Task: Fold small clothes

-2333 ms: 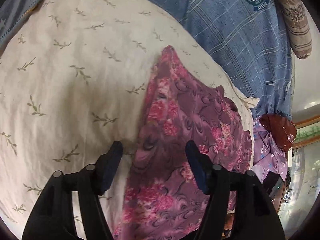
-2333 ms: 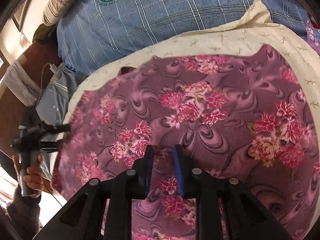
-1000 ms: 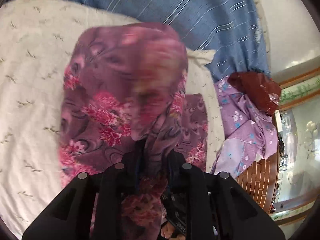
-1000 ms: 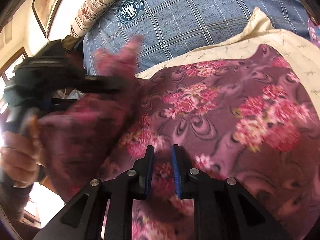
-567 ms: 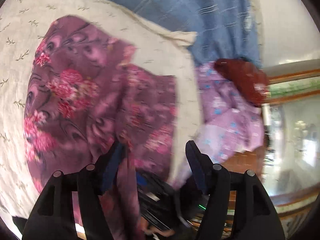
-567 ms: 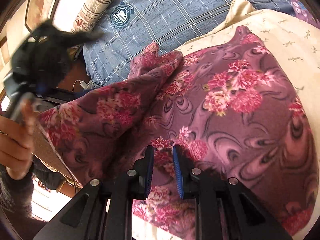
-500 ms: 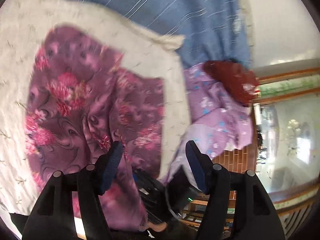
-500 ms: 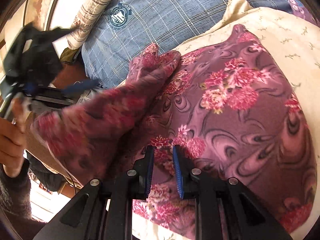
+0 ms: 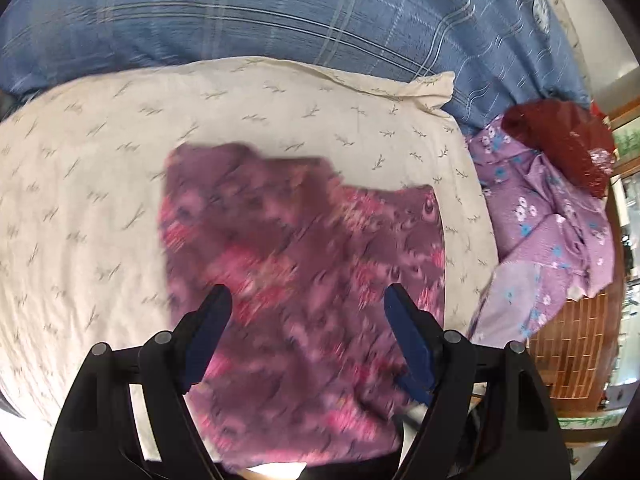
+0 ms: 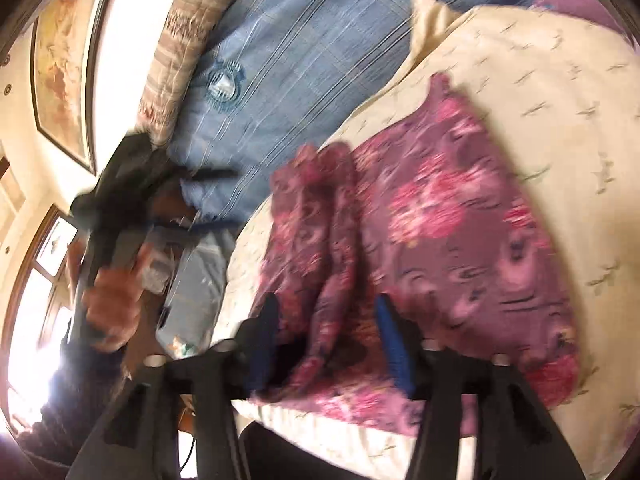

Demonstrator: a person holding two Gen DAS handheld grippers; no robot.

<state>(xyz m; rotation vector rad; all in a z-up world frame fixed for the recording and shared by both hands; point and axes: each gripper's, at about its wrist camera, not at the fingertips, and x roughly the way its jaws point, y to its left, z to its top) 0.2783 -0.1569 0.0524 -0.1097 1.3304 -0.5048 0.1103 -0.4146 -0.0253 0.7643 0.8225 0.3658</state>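
Observation:
A purple garment with pink flowers (image 9: pixel 304 264) lies folded over on a cream leaf-print pillow (image 9: pixel 120 152). It also shows in the right wrist view (image 10: pixel 440 248), with a doubled flap along its left side. My left gripper (image 9: pixel 306 320) is open and empty, above the garment's near part. My right gripper (image 10: pixel 326 340) is open, its fingers on either side of the garment's near folded edge. The left gripper and the hand holding it show blurred at the left of the right wrist view (image 10: pixel 132 200). Both views are motion-blurred.
A blue plaid bedspread (image 9: pixel 280 12) lies behind the pillow. A lilac flowered cloth (image 9: pixel 544 232) and a dark red cloth (image 9: pixel 560 140) are piled at the right. A striped pillow (image 10: pixel 176 40) and a framed picture (image 10: pixel 60 60) are at the far left.
My left gripper carried one side of the garment over the rest, let go and opened. My right gripper, shut on the near edge, has now opened. Both have pulled back.

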